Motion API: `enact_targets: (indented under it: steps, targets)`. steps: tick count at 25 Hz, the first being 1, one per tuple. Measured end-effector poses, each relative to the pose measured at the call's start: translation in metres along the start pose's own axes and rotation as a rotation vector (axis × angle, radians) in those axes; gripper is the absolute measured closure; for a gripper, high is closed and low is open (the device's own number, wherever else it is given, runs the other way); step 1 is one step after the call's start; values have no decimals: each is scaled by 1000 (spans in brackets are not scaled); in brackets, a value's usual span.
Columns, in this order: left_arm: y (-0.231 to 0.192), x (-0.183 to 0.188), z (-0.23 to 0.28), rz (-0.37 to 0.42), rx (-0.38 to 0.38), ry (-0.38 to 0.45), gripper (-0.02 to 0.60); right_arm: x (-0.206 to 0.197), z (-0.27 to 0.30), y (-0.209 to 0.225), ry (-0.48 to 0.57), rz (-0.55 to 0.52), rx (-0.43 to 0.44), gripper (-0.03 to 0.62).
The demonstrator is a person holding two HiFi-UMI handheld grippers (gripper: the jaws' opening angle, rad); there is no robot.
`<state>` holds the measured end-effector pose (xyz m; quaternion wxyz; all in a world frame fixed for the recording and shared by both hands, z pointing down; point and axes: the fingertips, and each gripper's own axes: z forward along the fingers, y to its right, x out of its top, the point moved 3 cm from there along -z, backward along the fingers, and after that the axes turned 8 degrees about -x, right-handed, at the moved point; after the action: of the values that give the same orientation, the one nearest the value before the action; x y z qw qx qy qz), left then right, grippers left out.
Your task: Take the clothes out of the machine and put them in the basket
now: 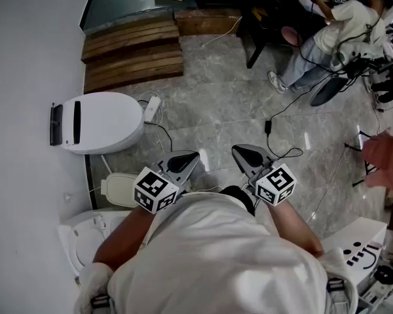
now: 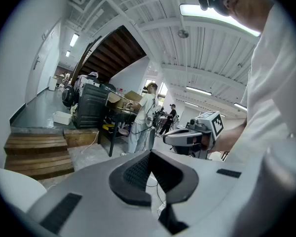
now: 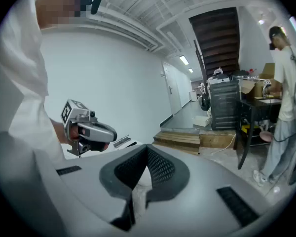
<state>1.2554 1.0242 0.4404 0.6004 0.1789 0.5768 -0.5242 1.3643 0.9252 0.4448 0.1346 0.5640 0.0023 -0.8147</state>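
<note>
A white rounded machine (image 1: 101, 122) stands on the floor by the left wall, its top lid down. No clothes show in any view. I hold both grippers close to my chest, over the marble floor and to the right of the machine. My left gripper (image 1: 183, 159) (image 2: 150, 154) is shut with nothing between its pads. The right gripper (image 1: 249, 154) (image 3: 147, 149) is shut and empty too. Each gripper shows in the other's view: the right one (image 2: 195, 135) and the left one (image 3: 89, 130). I cannot make out a basket with certainty.
A white open-topped object (image 1: 85, 237) sits at lower left, partly behind my arm. Wooden steps (image 1: 132, 54) lie at the back. A power strip (image 1: 152, 108) and cables (image 1: 275, 126) trail over the floor. A person (image 1: 334, 38) works at a dark table, back right.
</note>
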Motion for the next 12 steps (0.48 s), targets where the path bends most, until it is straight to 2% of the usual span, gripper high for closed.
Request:
enact_targets:
  steps: [3, 7, 12]
  targets:
    - [-21, 5, -7, 18, 14, 1, 584, 11, 23, 1, 12, -2, 11, 591]
    - [-38, 5, -3, 4, 22, 3, 584, 15, 37, 6, 8, 2, 32, 591]
    - [-59, 28, 32, 5, 54, 17, 584, 20, 52, 55, 7, 30, 45, 591]
